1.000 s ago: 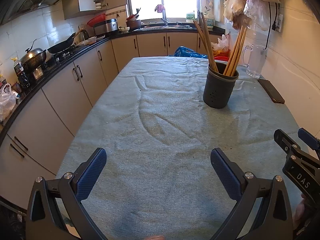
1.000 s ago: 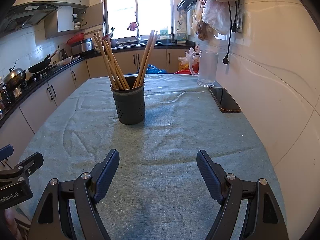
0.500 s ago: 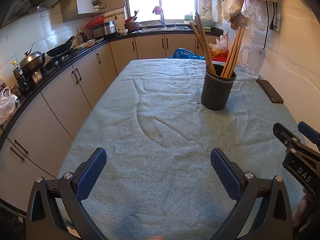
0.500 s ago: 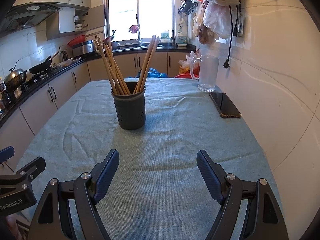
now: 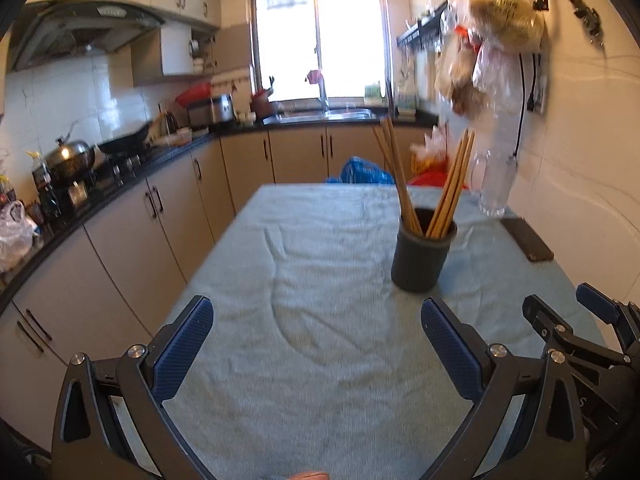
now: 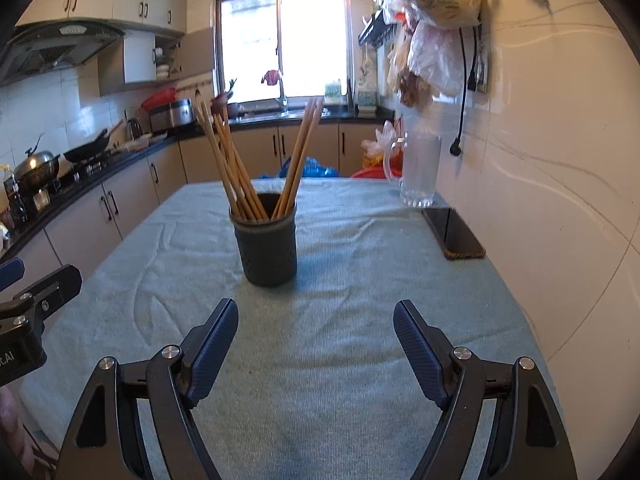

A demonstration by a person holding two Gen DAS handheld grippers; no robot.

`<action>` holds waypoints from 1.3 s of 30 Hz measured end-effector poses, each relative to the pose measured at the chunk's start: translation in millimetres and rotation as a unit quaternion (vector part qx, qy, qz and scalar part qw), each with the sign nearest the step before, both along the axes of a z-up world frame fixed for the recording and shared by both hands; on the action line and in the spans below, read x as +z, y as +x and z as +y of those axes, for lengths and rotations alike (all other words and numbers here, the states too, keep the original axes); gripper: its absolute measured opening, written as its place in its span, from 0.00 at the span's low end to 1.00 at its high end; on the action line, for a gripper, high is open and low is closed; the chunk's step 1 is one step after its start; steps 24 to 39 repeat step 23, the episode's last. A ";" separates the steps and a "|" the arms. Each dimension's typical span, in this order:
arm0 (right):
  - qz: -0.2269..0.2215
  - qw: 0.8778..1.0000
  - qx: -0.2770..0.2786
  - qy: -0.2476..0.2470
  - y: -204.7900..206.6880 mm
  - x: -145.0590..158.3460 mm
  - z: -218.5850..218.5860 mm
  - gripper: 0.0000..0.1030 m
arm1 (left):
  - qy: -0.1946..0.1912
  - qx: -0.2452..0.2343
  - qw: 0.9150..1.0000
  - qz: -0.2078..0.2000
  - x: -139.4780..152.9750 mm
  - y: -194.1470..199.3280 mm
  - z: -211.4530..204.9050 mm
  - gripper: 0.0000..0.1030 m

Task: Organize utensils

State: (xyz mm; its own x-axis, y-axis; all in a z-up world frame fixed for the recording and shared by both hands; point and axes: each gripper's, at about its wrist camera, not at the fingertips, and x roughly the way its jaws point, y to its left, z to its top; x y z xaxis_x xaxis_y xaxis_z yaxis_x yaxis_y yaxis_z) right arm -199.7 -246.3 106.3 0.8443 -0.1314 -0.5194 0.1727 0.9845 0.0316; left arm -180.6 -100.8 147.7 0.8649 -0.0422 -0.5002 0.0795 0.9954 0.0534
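A dark grey utensil holder (image 5: 422, 258) (image 6: 266, 250) stands upright on the table covered with a green cloth (image 5: 320, 320) (image 6: 340, 340). Several wooden chopsticks (image 5: 404, 184) (image 6: 236, 172) stand in it, fanned left and right. My left gripper (image 5: 316, 344) is open and empty, low over the near part of the cloth, left of the holder. My right gripper (image 6: 314, 344) is open and empty, just in front of the holder. Each gripper shows at the other view's edge: the right one in the left wrist view (image 5: 568, 320), the left one in the right wrist view (image 6: 24, 292).
A black phone (image 6: 454, 232) (image 5: 528, 238) lies by the right wall. A glass pitcher (image 6: 416, 168) (image 5: 494, 184) stands behind it. Plastic bags (image 6: 436, 20) and a black cable (image 6: 462, 92) hang on the wall. Kitchen cabinets and a stove counter (image 5: 120, 168) run along the left.
Both grippers have tilted upward and pulled back slightly, so the holder sits lower in both views. Both stay open and empty. The holder and chopsticks have not moved.
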 end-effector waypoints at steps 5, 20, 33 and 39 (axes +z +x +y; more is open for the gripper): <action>-0.026 1.000 -0.002 0.010 -7.0 5.3 -3.6 0.83 | 0.020 0.016 0.999 -0.040 6.2 -8.0 -2.6 1.00; -0.004 1.000 0.008 0.011 -3.3 0.0 -4.5 0.84 | -0.006 0.002 1.000 0.013 -7.1 2.1 2.0 1.00; 0.003 1.000 0.009 0.014 -1.5 -2.2 -3.6 0.84 | -0.002 0.002 1.000 0.022 -11.0 3.7 2.0 1.00; 0.003 1.000 0.009 0.014 -1.5 -2.2 -3.6 0.84 | -0.002 0.002 1.000 0.022 -11.0 3.7 2.0 1.00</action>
